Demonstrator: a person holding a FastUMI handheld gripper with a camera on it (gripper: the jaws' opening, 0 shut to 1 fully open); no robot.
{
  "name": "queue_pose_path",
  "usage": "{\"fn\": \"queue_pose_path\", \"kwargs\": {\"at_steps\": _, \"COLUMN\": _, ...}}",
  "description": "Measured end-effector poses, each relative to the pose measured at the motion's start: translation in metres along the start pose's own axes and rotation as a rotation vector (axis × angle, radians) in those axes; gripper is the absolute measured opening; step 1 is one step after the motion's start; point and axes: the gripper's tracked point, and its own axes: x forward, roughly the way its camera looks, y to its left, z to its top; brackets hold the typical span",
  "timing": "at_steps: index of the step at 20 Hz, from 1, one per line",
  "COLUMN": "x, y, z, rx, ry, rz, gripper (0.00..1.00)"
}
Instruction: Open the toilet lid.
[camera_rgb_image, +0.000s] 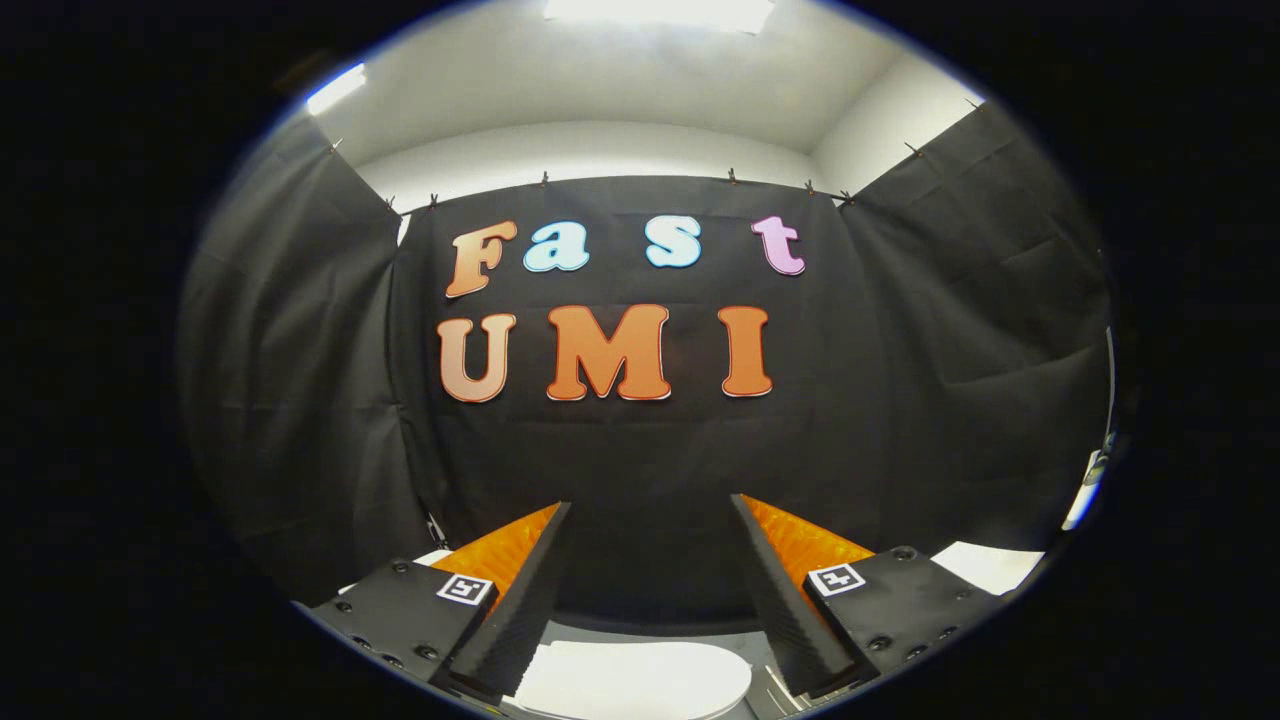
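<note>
Hovering gripper (650, 510), fingers spread wide, gripping nothing, white toilet lid (640, 678) low between them, seemingly closed

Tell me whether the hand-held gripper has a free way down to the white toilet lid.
Probably yes. The hand-held gripper is open, with nothing between its fingers, and the white toilet lid lies closed just below them. Only the black cloth wall stands beyond.

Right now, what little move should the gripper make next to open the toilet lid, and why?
Probably tip down and lower toward the white toilet lid. The hand-held gripper is open, holding nothing, and looks mostly at the black cloth wall; the lid lies low between its fingers, seemingly shut.
</note>
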Motion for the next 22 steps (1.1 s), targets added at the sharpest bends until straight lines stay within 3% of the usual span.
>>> {"fn": "queue_pose_path", "kwargs": {"at_steps": 8, "x": 0.015, "y": -0.015, "z": -0.043, "rx": 0.006, "ry": 0.055, "rz": -0.018, "gripper": 0.99}}
{"fn": "queue_pose_path", "kwargs": {"at_steps": 16, "x": 0.031, "y": -0.041, "z": -0.14, "rx": 0.091, "ry": 0.199, "rz": -0.06, "gripper": 0.99}}
{"fn": "queue_pose_path", "kwargs": {"at_steps": 22, "x": 0.031, "y": -0.054, "z": -0.211, "rx": 0.223, "ry": 0.293, "rz": -0.085, "gripper": 0.99}}
